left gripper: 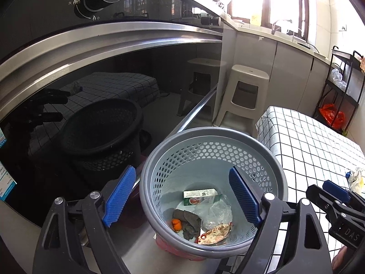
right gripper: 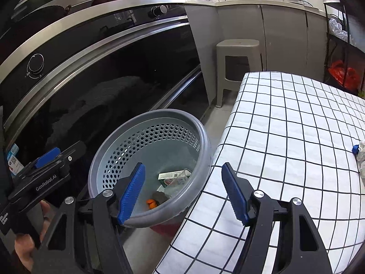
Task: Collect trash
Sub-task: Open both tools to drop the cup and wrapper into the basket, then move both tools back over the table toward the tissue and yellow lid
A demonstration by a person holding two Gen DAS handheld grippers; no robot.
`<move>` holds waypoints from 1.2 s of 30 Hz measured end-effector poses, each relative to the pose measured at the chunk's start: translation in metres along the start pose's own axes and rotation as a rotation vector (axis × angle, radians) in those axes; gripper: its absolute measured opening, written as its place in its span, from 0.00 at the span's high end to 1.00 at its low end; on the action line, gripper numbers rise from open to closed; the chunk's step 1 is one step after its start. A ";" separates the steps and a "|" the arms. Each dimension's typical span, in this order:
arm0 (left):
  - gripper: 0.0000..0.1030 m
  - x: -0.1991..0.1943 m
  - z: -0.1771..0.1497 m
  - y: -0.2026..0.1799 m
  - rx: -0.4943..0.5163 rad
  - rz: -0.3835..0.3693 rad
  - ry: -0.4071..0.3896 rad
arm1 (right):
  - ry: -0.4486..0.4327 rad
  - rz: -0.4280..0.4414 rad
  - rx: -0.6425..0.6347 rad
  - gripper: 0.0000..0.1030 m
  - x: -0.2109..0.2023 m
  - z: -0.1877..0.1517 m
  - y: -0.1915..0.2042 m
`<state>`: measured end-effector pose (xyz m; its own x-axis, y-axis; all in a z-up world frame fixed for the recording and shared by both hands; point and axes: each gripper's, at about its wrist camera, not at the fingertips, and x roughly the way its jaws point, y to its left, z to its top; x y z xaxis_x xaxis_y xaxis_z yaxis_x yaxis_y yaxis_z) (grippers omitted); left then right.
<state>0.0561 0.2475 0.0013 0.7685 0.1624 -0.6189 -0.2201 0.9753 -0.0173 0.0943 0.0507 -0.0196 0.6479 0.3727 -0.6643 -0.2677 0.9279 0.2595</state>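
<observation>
A grey perforated trash basket (left gripper: 157, 159) stands on the floor beside a table with a checked cloth (left gripper: 319, 150). In it lie a green and white carton (left gripper: 200, 196), a snack wrapper (left gripper: 215, 233), clear plastic (left gripper: 216, 213), dark scraps and an orange bit (left gripper: 176, 224). My left gripper (left gripper: 182, 196) is open and empty above the basket. My right gripper (right gripper: 183, 194) is open and empty over the basket's (right gripper: 109, 159) right rim and the cloth's (right gripper: 285, 137) edge. Crumpled trash with a blue cap (left gripper: 354, 178) lies on the table; it also shows in the right wrist view (right gripper: 359, 149).
A black glass oven front (left gripper: 91, 91) with a steel handle stands left of the basket. A beige plastic stool (left gripper: 246, 91) stands beyond it by the cabinets. A black rack with an orange bag (left gripper: 332, 116) is at the far right.
</observation>
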 end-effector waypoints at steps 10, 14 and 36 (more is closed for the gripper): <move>0.19 -0.013 -0.005 -0.006 0.000 -0.015 -0.016 | -0.012 -0.033 0.014 0.35 -0.023 -0.013 -0.012; 0.18 -0.018 -0.008 -0.007 -0.002 -0.021 -0.022 | -0.019 -0.041 0.024 0.35 -0.033 -0.017 -0.017; 0.16 -0.058 -0.025 -0.059 0.080 -0.071 -0.048 | -0.061 -0.111 0.096 0.35 -0.092 -0.035 -0.085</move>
<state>0.0095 0.1764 0.0184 0.8086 0.0980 -0.5802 -0.1173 0.9931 0.0042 0.0325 -0.0626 -0.0045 0.7127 0.2652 -0.6494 -0.1250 0.9590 0.2545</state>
